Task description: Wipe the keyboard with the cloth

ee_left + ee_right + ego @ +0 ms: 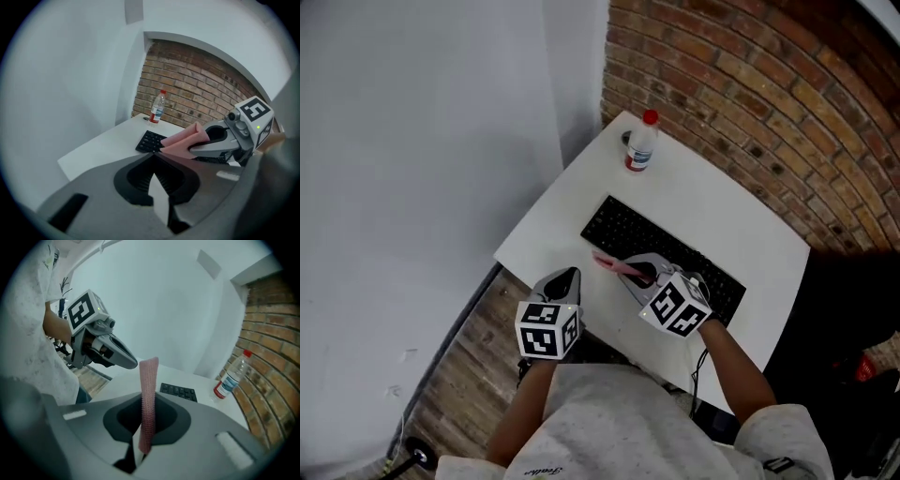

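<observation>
Left gripper [565, 283]: jaws together, nothing in them, parked at the white table's [703, 202] near edge, just beside the keyboard.
Cloth [614, 263]: pink folded strip, free end poking out to my left, lying roughly along the keyboard's length.
Right gripper [636, 272]: clamped on the cloth, over the middle keys, clearly the nearer hand.
Keyboard [623, 230]: black, directly under the cloth, long axis running far-left to near-right. I can't tell whether the cloth touches it.
Next: I'd sweep along that axis.
</observation>
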`<action>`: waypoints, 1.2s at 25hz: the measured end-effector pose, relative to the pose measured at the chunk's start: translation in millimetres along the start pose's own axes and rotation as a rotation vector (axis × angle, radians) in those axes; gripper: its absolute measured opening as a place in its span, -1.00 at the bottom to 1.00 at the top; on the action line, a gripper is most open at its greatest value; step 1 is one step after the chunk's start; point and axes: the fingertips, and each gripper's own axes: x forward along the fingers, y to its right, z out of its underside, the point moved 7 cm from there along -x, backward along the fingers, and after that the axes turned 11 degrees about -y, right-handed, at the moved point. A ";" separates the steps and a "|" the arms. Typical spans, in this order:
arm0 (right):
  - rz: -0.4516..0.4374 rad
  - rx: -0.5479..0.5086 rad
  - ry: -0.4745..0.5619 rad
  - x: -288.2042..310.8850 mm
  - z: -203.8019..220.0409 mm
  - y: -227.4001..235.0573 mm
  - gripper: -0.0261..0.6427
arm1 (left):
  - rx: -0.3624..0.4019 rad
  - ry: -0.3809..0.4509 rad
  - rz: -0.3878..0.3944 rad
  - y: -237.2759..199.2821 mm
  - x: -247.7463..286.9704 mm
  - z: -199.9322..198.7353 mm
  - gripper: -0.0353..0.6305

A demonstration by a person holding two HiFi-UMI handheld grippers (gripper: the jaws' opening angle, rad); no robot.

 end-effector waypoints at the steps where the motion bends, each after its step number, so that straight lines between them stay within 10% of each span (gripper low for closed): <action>1: 0.027 0.044 0.010 -7.9 9.3 2.9 -0.85 | 0.022 -0.006 0.013 6.8 3.7 -3.4 -0.92; 30: 0.560 0.866 0.254 -154.4 184.0 -51.7 -0.86 | 0.454 -0.041 0.275 159.6 46.2 -7.4 -0.90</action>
